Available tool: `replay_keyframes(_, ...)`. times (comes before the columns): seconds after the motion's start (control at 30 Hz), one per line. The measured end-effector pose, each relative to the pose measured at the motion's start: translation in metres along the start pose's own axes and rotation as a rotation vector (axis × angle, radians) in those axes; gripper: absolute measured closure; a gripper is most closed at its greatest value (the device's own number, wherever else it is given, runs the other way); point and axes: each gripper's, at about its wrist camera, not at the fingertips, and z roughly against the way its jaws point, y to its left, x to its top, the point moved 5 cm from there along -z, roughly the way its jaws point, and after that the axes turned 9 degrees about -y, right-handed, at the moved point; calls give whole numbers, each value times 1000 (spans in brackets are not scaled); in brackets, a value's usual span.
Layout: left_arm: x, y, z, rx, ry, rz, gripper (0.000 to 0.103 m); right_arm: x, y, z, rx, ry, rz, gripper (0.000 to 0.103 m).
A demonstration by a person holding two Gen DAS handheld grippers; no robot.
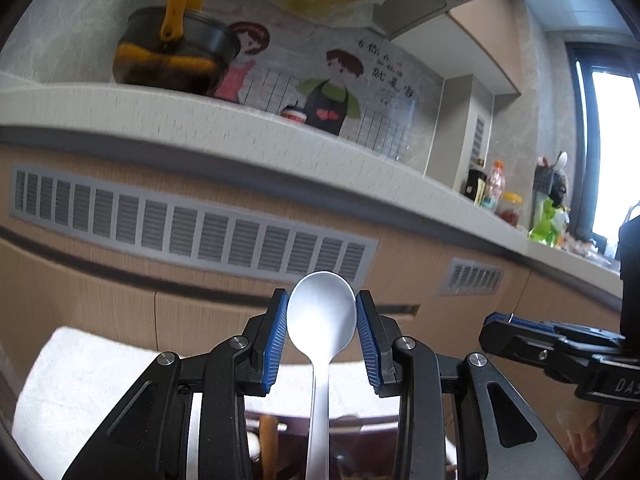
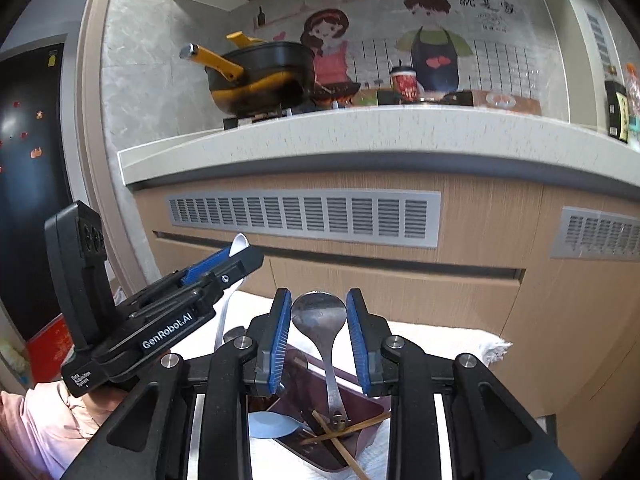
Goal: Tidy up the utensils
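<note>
Left wrist view: left gripper (image 1: 322, 312) clamps a silver spoon (image 1: 320, 340) by its bowl, handle hanging down. Right wrist view: right gripper (image 2: 319, 320) clamps a darker metal spoon (image 2: 322, 332) at the bowl, above a brown tray (image 2: 360, 408) holding chopsticks (image 2: 344, 432) on white cloth (image 2: 440, 340).

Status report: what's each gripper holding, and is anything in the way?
Left gripper shut on pale spoon. Right gripper shut on darker metal spoon. Both above brown tray of chopsticks. Nothing blocking.
</note>
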Motion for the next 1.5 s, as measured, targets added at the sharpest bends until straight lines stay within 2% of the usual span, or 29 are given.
replay_keyframes(0.03, -5, 4, -2, 9, 13, 8, 66, -3, -1, -1, -1, 8, -8, 76)
replay_keyframes(0.07, -10, 8, -3, 17, 26, 17, 60, -6, -2, -3, 1, 16, -18, 74)
replay_keyframes(0.13, -15, 16, -3, 38, 44, 40, 51, -12, -5, -2, -17, 23, -36, 62)
replay_keyframes(0.27, -11, 27, 6, 55, 69, 94, 50, -18, -4, 8, -56, 27, -51, 56)
replay_keyframes(0.33, -3, 28, 21, 72, 72, 103, 50, -19, -2, 17, -80, 26, -55, 48)
replay_keyframes(0.4, 3, 27, 41, 88, 82, 102, 47, -21, 3, 31, -111, 19, -47, 35)
replay_keyframes(0.47, 5, 23, 65, 127, 105, 80, 36, -26, 10, 51, -149, 5, -48, 25)
replay_keyframes(0.53, 4, 18, 87, 160, 123, 41, 34, -33, 16, 69, -174, -2, -56, 5)
replay_keyframes(0.6, -3, 12, 111, 185, 143, -1, 29, -41, 23, 88, -207, -6, -57, 0)
replay_keyframes(0.7, -20, 4, 148, 223, 171, -50, 21, -62, 37, 112, -277, 19, -37, 0)
replay_keyframes(0.77, -34, 0, 170, 250, 202, -67, 11, -77, 44, 121, -320, 48, -17, 0)
replay_keyframes(0.9, -59, -11, 211, 307, 232, -125, 6, -110, 54, 144, -425, 58, 25, 0)
replay_keyframes(1.0, -76, -22, 232, 316, 279, -163, 4, -128, 58, 160, -472, 60, 36, 0)
replay_keyframes(1.07, -84, -27, 241, 309, 303, -154, 4, -135, 62, 166, -468, 70, 43, 0)
replay_keyframes(1.2, -90, -30, 256, 338, 301, -158, 4, -149, 67, 174, -460, 90, 33, 0)
replay_keyframes(1.5, -85, -37, 269, 347, 290, -172, 4, -151, 70, 183, -441, 87, 14, 0)
